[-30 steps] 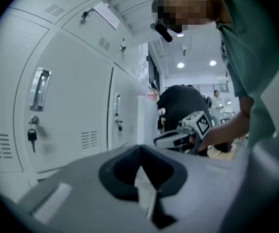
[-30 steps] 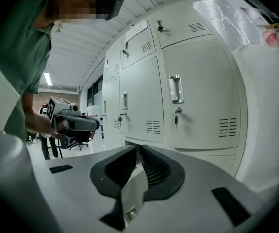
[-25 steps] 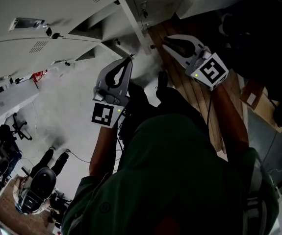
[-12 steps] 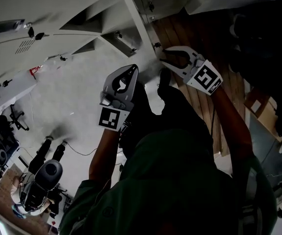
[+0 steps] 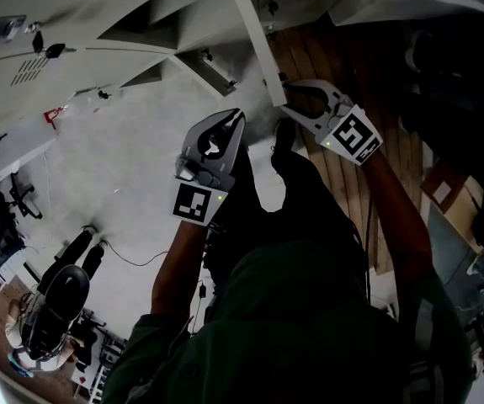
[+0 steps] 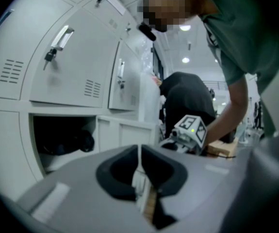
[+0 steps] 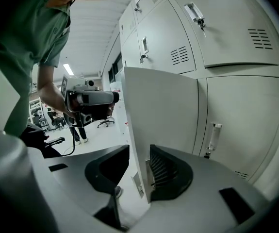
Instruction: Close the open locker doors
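There are two tongs, the left tongs (image 5: 240,114) and the right tongs (image 5: 284,98). One locker door (image 7: 163,115) stands open. The closed doors (image 7: 236,28) in the right gripper view number four, perhaps five, as the far end of the row is too small to count. The left gripper view shows one open compartment (image 6: 61,140).

You have a black office chair (image 5: 55,297) on the pale floor (image 5: 140,167); a dark cable (image 5: 128,259) trails just beside that chair; wooden planks (image 5: 351,66) lie well apart from it.
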Demonstrator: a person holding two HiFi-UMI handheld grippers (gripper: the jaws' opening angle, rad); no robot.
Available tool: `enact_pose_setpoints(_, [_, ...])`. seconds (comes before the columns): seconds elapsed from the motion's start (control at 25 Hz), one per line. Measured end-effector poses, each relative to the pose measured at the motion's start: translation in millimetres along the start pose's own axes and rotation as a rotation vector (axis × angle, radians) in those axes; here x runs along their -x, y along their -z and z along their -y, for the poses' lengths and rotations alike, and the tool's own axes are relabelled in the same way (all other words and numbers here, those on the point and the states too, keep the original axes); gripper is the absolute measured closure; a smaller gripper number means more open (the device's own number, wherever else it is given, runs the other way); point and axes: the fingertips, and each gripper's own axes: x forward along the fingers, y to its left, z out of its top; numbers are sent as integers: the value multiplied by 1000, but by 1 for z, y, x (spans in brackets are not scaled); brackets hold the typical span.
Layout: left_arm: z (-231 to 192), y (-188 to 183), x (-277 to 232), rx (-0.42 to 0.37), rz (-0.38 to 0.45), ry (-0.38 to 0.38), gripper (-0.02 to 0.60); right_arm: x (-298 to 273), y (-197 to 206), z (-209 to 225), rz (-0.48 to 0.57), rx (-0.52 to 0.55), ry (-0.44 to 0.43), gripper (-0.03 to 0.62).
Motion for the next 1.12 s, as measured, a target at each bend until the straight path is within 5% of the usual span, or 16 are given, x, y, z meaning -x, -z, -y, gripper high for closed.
enact_pose_setpoints(1.12, [-71,11,60,17,35,-165,580,-85,-29,-22,-30,3,-25,502])
